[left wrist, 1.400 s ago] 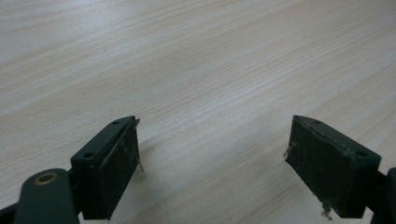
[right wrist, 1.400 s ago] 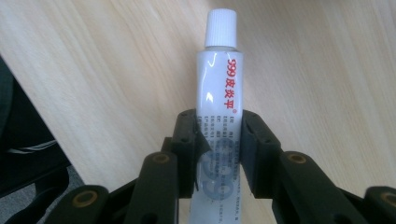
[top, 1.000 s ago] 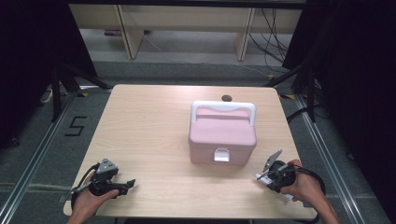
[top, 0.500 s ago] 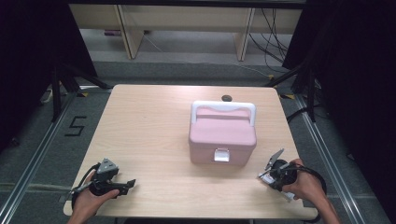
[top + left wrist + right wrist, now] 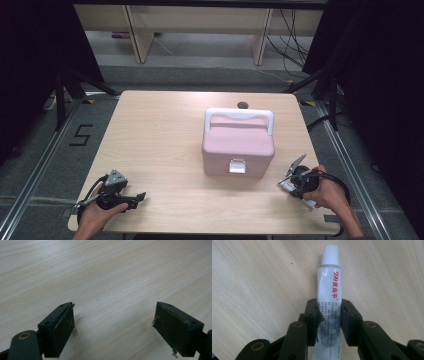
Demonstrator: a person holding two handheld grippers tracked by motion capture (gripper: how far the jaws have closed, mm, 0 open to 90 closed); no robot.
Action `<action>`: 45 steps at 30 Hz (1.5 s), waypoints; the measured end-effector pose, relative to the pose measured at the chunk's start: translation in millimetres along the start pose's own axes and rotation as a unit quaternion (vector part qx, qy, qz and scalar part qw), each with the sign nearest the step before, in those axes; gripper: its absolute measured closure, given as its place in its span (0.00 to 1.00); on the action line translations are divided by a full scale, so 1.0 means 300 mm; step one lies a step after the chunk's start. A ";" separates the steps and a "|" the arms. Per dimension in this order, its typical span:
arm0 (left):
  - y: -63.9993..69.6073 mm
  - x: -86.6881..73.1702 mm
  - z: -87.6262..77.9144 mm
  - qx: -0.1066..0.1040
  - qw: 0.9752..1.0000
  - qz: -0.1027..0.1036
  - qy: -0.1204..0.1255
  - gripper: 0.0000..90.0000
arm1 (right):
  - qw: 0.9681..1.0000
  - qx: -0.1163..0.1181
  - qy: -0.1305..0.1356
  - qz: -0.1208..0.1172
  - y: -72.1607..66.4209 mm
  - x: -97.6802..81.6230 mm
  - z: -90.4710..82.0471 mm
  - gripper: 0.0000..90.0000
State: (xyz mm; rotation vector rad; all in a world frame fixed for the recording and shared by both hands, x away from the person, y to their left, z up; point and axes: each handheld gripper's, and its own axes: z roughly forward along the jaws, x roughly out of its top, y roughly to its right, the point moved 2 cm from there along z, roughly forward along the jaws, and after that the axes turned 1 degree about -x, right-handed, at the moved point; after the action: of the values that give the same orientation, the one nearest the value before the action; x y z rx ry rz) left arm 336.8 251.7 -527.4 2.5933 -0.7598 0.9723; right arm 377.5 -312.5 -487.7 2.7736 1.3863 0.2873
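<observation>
A white tube (image 5: 329, 295) is clamped between the jaws of the right gripper (image 5: 329, 315), at the table's (image 5: 160, 135) near right corner, just right of the pink box (image 5: 238, 142). The left gripper (image 5: 113, 322), near the left corner, is held wide open over bare wood, nothing gripped

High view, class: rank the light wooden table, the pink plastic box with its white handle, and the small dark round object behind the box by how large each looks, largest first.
1. Light wooden table, by far the largest.
2. Pink plastic box with a white handle.
3. Small dark round object, the smallest; it lies farthest from the camera, but the gap is too wide for that to change the order.
</observation>
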 end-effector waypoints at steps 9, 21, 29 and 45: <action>0.004 0.003 0.002 0.002 1.000 -0.003 0.006 0.18 | 1.000 -0.003 0.006 0.001 0.006 0.002 -0.007 0.62; 0.062 0.078 0.029 -0.010 0.999 0.007 0.037 0.18 | 0.959 -0.063 0.242 0.135 0.033 0.002 -0.086 0.42; 0.093 0.195 0.080 -0.015 0.997 0.029 0.065 0.55 | 0.944 -0.064 0.276 0.171 0.092 0.022 -0.072 0.68; 0.162 0.429 0.227 -0.032 0.989 0.065 0.131 1.00 | 0.932 -0.057 0.334 0.133 0.138 0.159 -0.038 1.00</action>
State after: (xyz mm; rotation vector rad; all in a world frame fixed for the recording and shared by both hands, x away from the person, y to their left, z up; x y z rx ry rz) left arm 427.8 134.4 -488.2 2.3227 -0.8805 1.2721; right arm 436.1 -300.3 -464.8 2.8741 0.9916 1.3754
